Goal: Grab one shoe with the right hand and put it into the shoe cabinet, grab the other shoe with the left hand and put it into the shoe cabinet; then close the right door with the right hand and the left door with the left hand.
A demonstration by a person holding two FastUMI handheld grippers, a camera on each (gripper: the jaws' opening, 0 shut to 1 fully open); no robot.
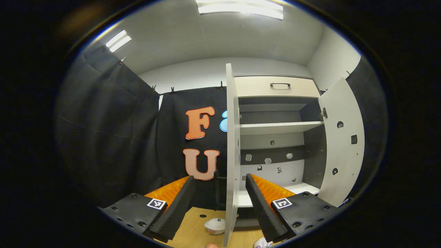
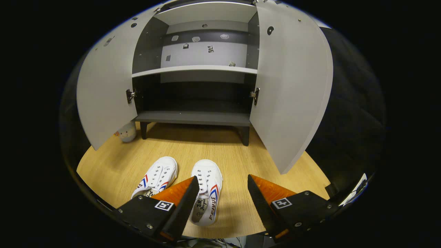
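In the right gripper view two white shoes with red and blue stripes lie side by side on the wooden floor, the left shoe and the right shoe, toes toward the shoe cabinet. My right gripper is open just above the right shoe, its left finger over that shoe's edge. Both cabinet doors stand open: left door, right door. In the left gripper view my left gripper is open, held high, facing the edge of the cabinet's left door; a shoe's tip peeks at the bottom.
A small white round object sits on the floor by the cabinet's left leg, also seen behind the left door as that round object. The cabinet has a drawer with a dark handle on top and white shelves inside. Black cloth walls surround the booth.
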